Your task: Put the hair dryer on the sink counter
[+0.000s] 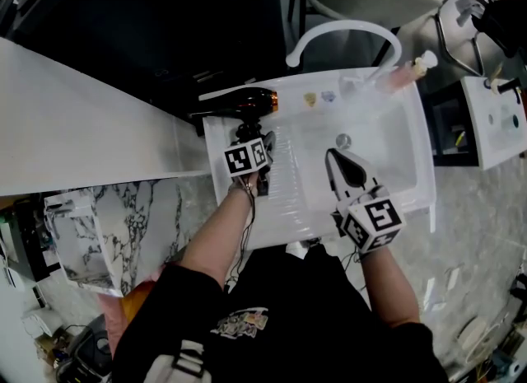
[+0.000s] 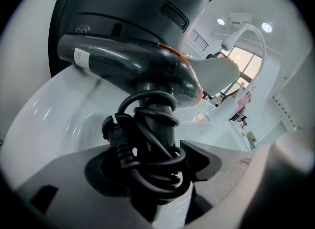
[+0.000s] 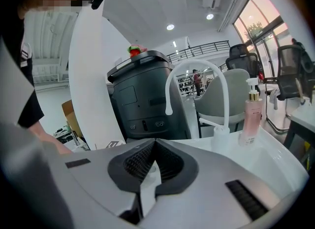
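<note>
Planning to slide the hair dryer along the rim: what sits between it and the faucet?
In the head view, a yellowish object and a pale blue object lie on the sink rim between hair dryer and faucet, both too small to identify.

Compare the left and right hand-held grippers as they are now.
The left hand-held gripper holds the hair dryer by its cord-wrapped handle; the right hand-held gripper holds nothing. Left jaws stand apart around that handle; right jaws meet at the tips. Both carry a marker cube.
</note>
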The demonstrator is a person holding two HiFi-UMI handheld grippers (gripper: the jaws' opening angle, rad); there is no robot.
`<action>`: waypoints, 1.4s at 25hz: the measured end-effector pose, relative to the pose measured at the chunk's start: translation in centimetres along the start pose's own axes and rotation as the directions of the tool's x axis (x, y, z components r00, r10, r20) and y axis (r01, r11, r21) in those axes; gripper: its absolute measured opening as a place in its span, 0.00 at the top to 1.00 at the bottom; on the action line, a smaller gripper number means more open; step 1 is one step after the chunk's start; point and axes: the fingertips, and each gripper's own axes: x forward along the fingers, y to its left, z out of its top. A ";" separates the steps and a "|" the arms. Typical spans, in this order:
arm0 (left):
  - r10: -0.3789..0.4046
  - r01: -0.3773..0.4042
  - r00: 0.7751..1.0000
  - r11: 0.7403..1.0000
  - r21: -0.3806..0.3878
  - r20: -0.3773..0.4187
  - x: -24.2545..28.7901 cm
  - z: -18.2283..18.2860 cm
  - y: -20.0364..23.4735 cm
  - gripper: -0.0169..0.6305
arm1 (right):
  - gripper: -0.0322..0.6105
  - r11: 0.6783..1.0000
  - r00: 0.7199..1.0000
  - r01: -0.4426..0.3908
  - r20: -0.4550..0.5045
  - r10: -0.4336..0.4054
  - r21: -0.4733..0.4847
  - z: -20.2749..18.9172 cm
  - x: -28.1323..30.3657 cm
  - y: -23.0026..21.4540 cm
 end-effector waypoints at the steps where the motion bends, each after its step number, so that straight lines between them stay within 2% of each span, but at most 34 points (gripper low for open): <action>1: 0.001 -0.001 1.000 1.000 0.001 0.003 -0.1 0.0 -0.1 0.51 | 0.95 1.000 1.000 -0.001 0.001 0.001 -0.003 0.1 0.0 0.0; 9: -0.008 0.008 1.000 1.000 0.015 0.003 -0.6 -0.5 -0.7 0.40 | 0.95 1.000 1.000 -0.025 -0.002 0.025 0.004 0.2 -0.2 0.1; 12: 0.024 -0.024 1.000 0.999 0.049 -0.006 -0.5 -0.5 -0.7 0.34 | 0.95 0.999 0.999 -0.036 -0.003 0.036 -0.003 0.4 -0.5 0.2; 18: 0.121 -0.119 0.993 0.985 0.128 -0.006 -1.3 -1.0 -0.8 0.30 | 0.95 0.999 0.999 -0.050 0.000 0.050 0.002 0.3 -1.5 -0.3; 23: 0.147 -0.149 0.989 0.982 0.112 0.022 -2.8 -0.8 -1.0 0.30 | 0.95 0.997 0.997 -0.073 0.015 0.073 0.005 0.9 -2.5 -0.4; 29: 0.121 -0.132 0.985 0.987 0.086 0.123 -6.9 -0.1 -2.8 0.30 | 0.95 0.993 0.992 -0.122 0.033 0.122 -0.002 1.4 -4.0 0.3; 35: 0.109 -0.132 0.953 0.989 0.065 0.282 -13.5 1.3 -4.4 0.30 | 0.95 0.975 0.974 -0.220 0.053 0.222 -0.037 1.6 -4.9 2.2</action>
